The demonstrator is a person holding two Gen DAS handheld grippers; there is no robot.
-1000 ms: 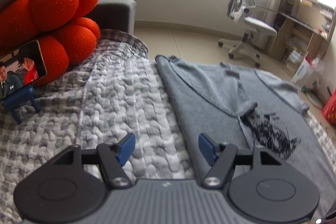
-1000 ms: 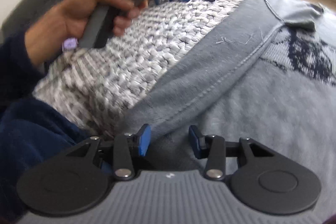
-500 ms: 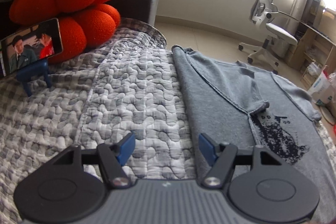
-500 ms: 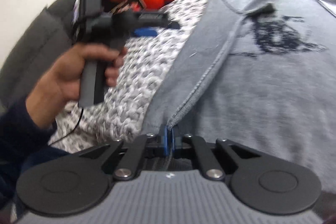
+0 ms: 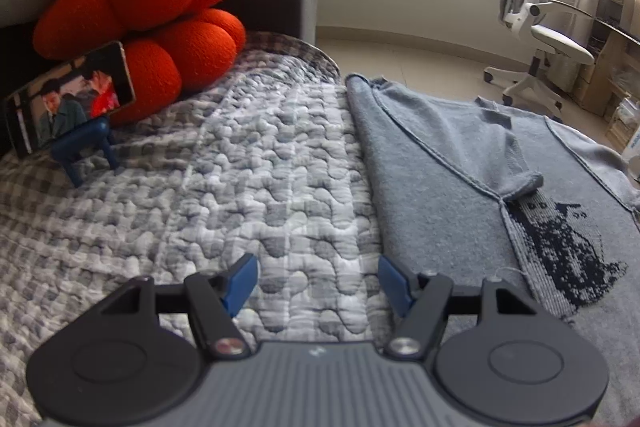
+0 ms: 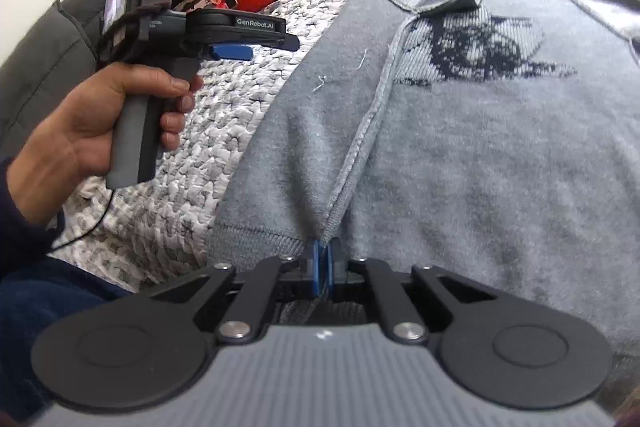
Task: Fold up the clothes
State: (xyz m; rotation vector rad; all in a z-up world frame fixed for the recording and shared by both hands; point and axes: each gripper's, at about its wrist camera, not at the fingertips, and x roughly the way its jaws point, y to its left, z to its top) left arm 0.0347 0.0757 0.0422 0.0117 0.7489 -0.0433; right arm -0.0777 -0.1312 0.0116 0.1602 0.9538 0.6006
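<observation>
Clearly your right tool (image 6: 323, 261) is clamped on the soft, limp grey sweater (image 6: 460, 155) at its ribbed hem, while your left tool (image 5: 318, 277), jaws apart, needs the sweater's nearest folded edge.

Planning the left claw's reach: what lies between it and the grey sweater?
Only bare quilted bedspread, seen in the left wrist view, separates the open left claw from the grey sweater.
</observation>
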